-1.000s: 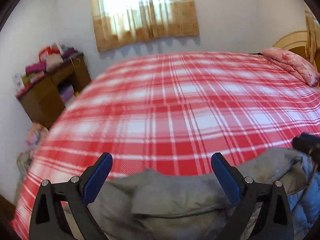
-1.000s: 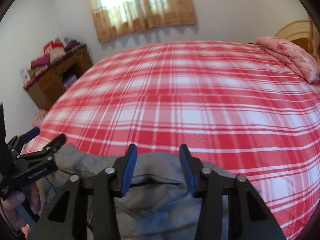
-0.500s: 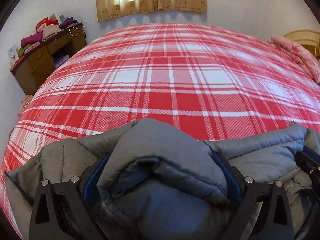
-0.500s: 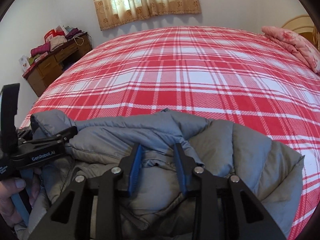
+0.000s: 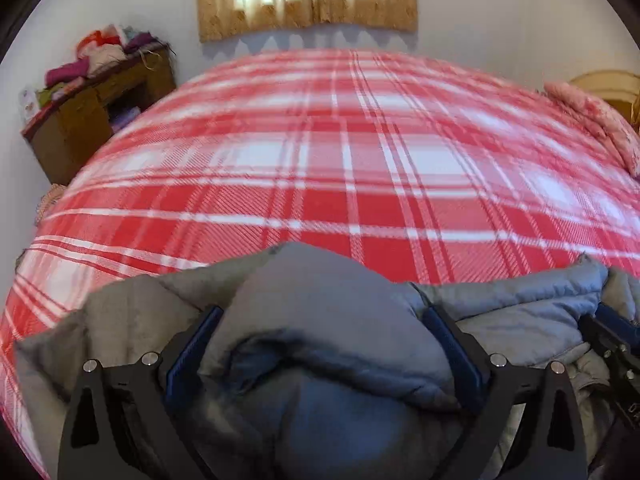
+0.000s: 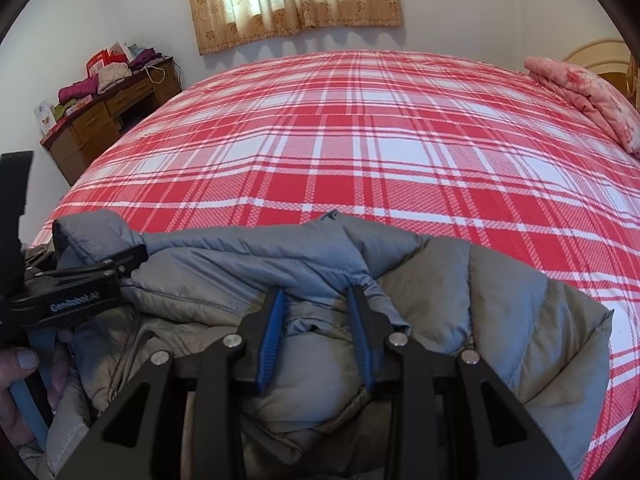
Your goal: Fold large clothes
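One grey padded puffer jacket (image 6: 460, 300); one red-white plaid bedspread (image 6: 380, 152); one pink floral pillow (image 6: 588, 100); one brown wooden desk (image 6: 104, 116); one beige patterned curtain (image 6: 292, 0); two black blue-padded grippers: left gripper (image 5: 320, 344), right gripper (image 6: 316, 332).

Both wrist views close over jacket (image 5: 320, 320), facing across bed (image 6: 360, 140).

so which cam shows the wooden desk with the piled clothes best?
Right wrist: the wooden desk is sharp there, drawers and piled clothes readable. Left wrist shows the same desk at the left edge, but motion-blurred, details smeared.
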Demonstrator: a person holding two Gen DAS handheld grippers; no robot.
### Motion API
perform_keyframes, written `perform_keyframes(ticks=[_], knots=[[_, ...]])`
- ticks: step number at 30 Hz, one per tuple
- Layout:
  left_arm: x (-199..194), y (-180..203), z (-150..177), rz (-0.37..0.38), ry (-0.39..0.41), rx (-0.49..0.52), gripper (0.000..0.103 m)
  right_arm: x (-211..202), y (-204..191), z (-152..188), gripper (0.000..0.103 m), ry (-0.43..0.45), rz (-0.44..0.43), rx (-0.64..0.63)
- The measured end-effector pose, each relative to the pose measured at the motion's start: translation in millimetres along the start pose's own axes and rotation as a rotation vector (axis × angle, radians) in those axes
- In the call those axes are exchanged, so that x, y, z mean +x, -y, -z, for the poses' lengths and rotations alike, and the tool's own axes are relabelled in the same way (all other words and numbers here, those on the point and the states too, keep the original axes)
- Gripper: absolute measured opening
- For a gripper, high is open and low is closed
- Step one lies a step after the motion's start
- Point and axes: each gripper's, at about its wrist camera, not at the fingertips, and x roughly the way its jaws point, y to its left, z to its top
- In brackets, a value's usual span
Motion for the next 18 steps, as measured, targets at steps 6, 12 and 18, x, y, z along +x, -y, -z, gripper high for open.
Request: perform_keyframes(ticks=[6, 12, 18], knots=[[-52.3, 9.9, -8.8, -0.006, 0.156, 0.019, 0.1, -15.4, 2.0, 4.3, 0.035, 0.084, 0.008, 0.012], [-22.4, 33.4, 1.4, 0.027, 0.024, 0.081, 0.1, -6.1, -1.5, 1.4, 0.035, 0.04, 0.051, -0.004], [-0.1, 29.7, 6.4, 0.056, -0.042, 0.052, 0.1, -1.3, 0.7, 0.5, 0.035, 0.018, 0.042, -0.002]])
